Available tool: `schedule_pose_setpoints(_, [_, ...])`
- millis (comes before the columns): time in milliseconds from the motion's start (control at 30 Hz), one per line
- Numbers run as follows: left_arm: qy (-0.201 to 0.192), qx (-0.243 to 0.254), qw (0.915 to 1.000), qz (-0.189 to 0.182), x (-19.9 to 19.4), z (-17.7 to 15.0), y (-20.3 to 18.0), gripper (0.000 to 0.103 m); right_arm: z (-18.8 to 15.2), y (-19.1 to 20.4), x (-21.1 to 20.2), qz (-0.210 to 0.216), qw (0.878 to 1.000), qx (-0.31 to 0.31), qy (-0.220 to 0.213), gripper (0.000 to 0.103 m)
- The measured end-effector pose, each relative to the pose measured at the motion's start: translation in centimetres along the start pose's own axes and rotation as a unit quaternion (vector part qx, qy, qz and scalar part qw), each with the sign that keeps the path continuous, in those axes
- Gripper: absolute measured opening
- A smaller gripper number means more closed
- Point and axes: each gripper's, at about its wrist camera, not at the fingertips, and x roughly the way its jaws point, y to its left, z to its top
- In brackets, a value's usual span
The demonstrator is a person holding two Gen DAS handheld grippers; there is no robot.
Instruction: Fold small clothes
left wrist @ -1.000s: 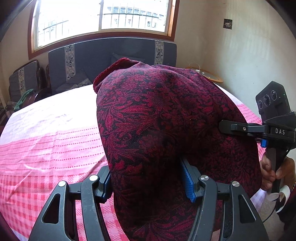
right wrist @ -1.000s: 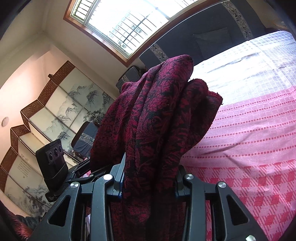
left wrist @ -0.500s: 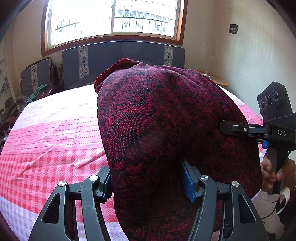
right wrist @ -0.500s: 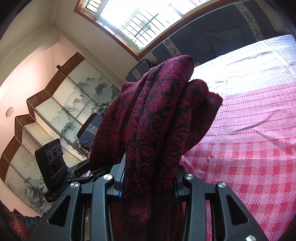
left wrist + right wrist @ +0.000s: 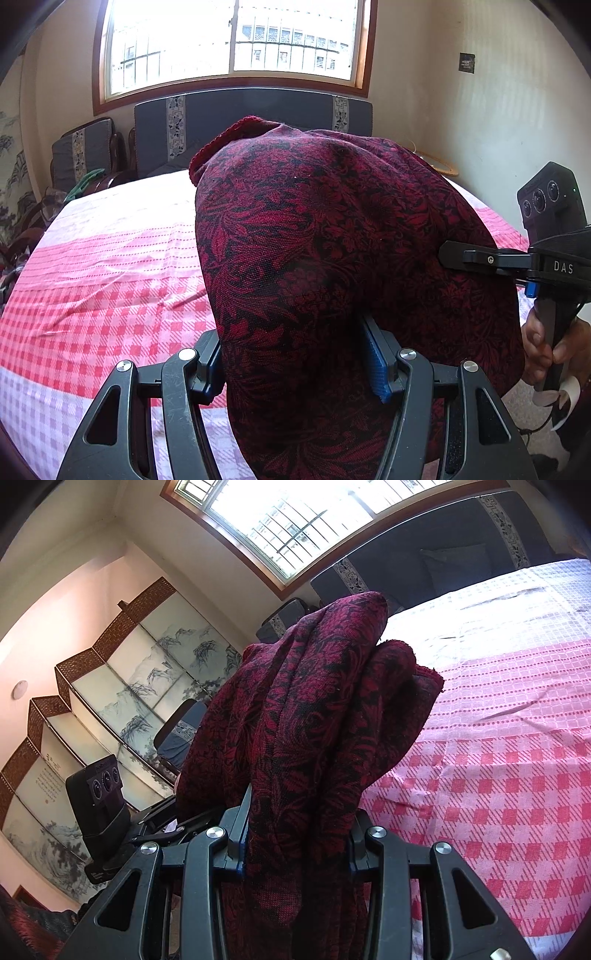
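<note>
A dark red garment with a black floral pattern (image 5: 332, 229) hangs bunched above the pink and red checked cloth (image 5: 103, 280). My left gripper (image 5: 293, 354) is shut on a thick fold of it, with the blue pads pressing on both sides. At the right of the left wrist view, my right gripper (image 5: 454, 256) bites into the garment's far side, with a hand (image 5: 539, 343) on its handle. In the right wrist view the garment (image 5: 314, 720) rises in folds from my right gripper (image 5: 297, 830), which is shut on it. The left gripper's body (image 5: 99, 794) shows behind at the left.
The checked cloth (image 5: 498, 775) spreads wide under the garment. A dark blue sofa (image 5: 251, 114) stands below the window, with a chair (image 5: 85, 147) to its left. A painted folding screen (image 5: 110, 701) lines one wall. A round tray (image 5: 439, 166) lies near the right wall.
Both grippers have carried the garment sideways over the cloth; the window and sofa slid right in the left wrist view. Both grips on the garment are unchanged.
</note>
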Motion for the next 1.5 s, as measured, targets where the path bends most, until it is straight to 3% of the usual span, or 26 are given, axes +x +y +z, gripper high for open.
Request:
schedule_pose_setpoints(567, [-0.015, -0.001, 0.9998, 0.013, -2.3, -2.1, -0.4, 0.061, -0.1, 1.2, 0.6, 0.000, 1.000, -0.030, -0.007, 0.035])
schedule_pose_setpoints(1500, [-0.010, 0.000, 0.9988, 0.048, 0.5, -3.8, -0.6, 0.062, -1.9, 0.4, 4.0, -0.020, 0.999, -0.026, 0.017, 0.035])
